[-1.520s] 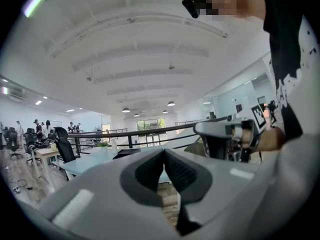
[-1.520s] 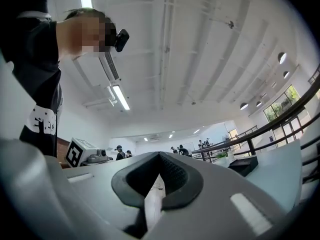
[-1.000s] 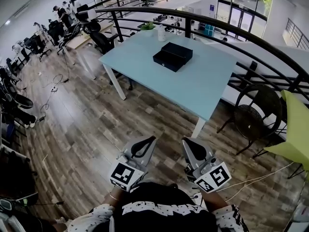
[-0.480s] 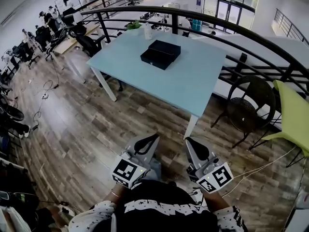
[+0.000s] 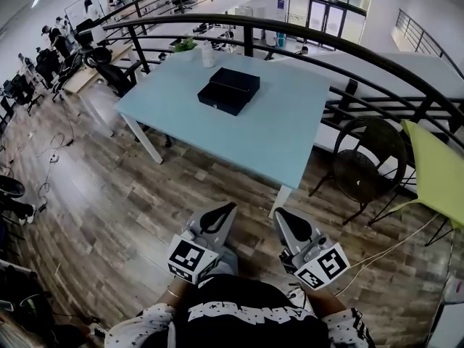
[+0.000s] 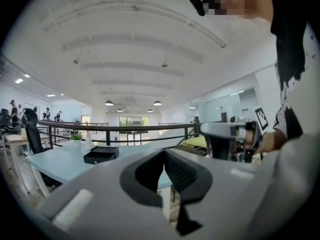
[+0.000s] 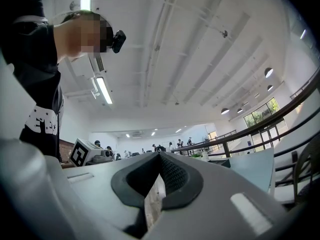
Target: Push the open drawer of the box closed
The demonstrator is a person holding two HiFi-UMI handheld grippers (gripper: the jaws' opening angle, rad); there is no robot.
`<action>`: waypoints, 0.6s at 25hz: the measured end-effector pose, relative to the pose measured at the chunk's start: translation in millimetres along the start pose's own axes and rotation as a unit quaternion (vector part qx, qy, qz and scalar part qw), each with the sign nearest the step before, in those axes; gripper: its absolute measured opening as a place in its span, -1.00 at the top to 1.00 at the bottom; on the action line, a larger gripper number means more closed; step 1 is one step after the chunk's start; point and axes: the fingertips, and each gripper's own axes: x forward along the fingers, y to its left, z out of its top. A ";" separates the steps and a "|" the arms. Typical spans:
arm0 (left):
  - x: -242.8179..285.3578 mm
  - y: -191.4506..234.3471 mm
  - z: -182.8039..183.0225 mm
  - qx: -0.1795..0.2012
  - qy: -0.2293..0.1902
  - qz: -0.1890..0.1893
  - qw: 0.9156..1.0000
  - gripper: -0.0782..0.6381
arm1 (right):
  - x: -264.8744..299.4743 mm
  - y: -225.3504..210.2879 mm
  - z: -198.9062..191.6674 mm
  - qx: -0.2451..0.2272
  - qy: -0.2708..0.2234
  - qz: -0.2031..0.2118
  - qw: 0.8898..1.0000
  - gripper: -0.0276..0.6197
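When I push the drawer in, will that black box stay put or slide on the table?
The flat black rectangular box looks low and wide, so tipping seems unlikely. On the smooth light-blue tabletop it may slide unless braced.

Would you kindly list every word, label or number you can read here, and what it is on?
Nothing is legible.
White lettering on the shirt: too warped to read.
The left hand-held gripper and right hand-held gripper bear square patterns, no letters.
The blue sign beyond the railing: too small to read.
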 end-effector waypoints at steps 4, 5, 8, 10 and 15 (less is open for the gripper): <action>16.1 22.0 4.4 0.002 -0.007 -0.011 1.000 0.78 | 25.0 -11.5 -2.4 -0.004 0.007 -0.005 1.000 0.90; 19.1 28.1 4.0 0.001 -0.006 -0.012 1.000 0.78 | 31.7 -14.3 -3.0 -0.005 0.009 -0.006 1.000 0.90; 26.2 48.5 0.0 -0.007 -0.002 -0.013 1.000 0.78 | 52.4 -22.4 -7.0 -0.004 0.017 -0.007 1.000 0.90; 29.7 60.5 -3.8 -0.014 0.001 -0.010 1.000 0.78 | 64.2 -26.3 -10.8 -0.002 0.023 -0.005 1.000 0.90; 41.6 81.1 -10.3 -0.022 0.003 -0.011 1.000 0.78 | 86.1 -36.2 -17.2 -0.001 0.032 -0.005 0.999 0.90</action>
